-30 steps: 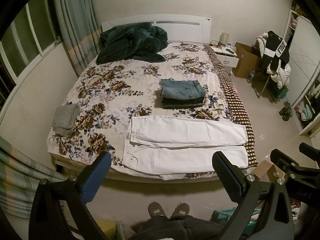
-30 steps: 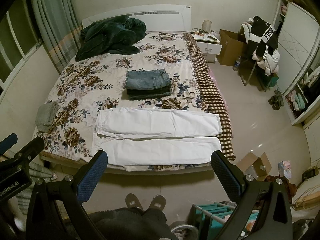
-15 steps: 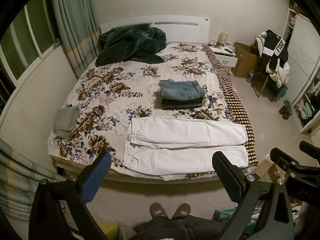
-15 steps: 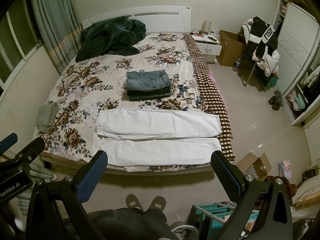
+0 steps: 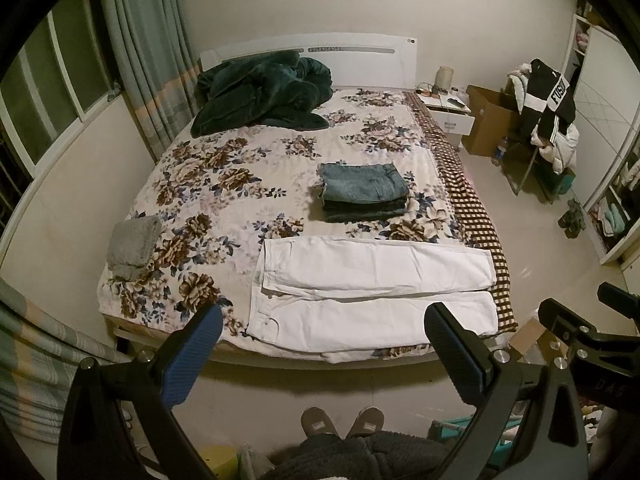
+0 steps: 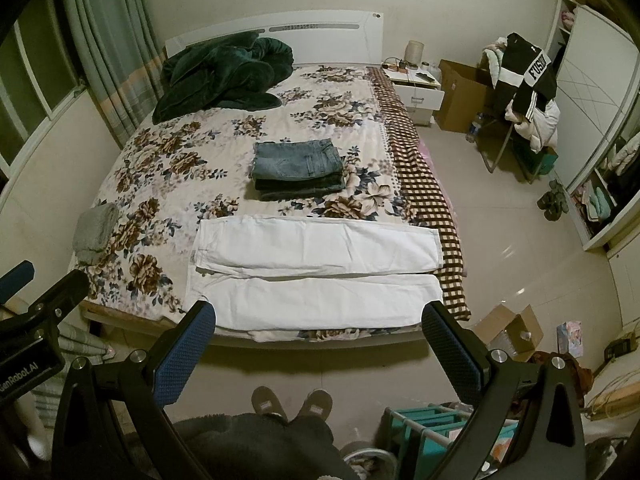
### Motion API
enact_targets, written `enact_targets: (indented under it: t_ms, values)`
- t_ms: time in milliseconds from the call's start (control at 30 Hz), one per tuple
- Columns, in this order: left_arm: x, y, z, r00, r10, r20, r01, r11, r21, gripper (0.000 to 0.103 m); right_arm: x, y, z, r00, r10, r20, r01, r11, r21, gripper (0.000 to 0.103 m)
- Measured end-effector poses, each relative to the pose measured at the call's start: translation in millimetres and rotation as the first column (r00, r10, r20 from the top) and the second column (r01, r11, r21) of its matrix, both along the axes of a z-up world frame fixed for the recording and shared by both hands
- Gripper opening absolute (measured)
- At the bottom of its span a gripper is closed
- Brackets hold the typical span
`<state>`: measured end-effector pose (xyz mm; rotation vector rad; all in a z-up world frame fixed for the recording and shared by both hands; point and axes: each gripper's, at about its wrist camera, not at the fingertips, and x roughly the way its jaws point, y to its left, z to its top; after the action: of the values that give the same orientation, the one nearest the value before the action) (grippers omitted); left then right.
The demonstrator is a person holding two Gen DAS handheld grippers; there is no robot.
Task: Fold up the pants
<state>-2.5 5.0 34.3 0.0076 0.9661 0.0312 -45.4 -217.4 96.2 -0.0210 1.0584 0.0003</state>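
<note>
Lying flat across the near edge of the bed (image 5: 192,184), the white pants (image 5: 372,292) fill the lower middle of the left wrist view, waistband toward the left of the frame and both legs running side by side to the right, the cuffs ending at the checkered blanket (image 5: 460,184) that drapes the bed's right side. In the right wrist view the white pants (image 6: 316,268) sit just above the finger pads. The left gripper (image 5: 324,354) hangs in the air at the bottom of its frame, jaws spread wide and holding nothing, well short of the fabric. The right gripper (image 6: 320,354) is likewise released and empty, level with the bed's foot. Its black frame also shows at the right edge of the left wrist view.

Above the pants, centre frame, a stack of folded jeans (image 5: 362,192) rests on the floral bedspread, apart from them. A grey folded item (image 5: 130,246), possibly a towel or sweater, lies at the left edge of the mattress. A dark green blanket (image 5: 260,98) is heaped at the headboard, upper centre. The person's slippers (image 5: 342,422) point toward the bed at the bottom middle. A chair piled with clothes (image 5: 548,120) stands in the upper right.
</note>
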Motion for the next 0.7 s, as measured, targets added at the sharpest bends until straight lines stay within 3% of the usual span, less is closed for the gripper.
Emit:
enact_targets:
  t_ms: [700]
  values:
    - [3,0,7,1.000,0.000,0.011,0.000,1.000,0.004,0.103,-6,2,19,1.000,0.005,0.004,-0.005,1.000,0.007,0.103]
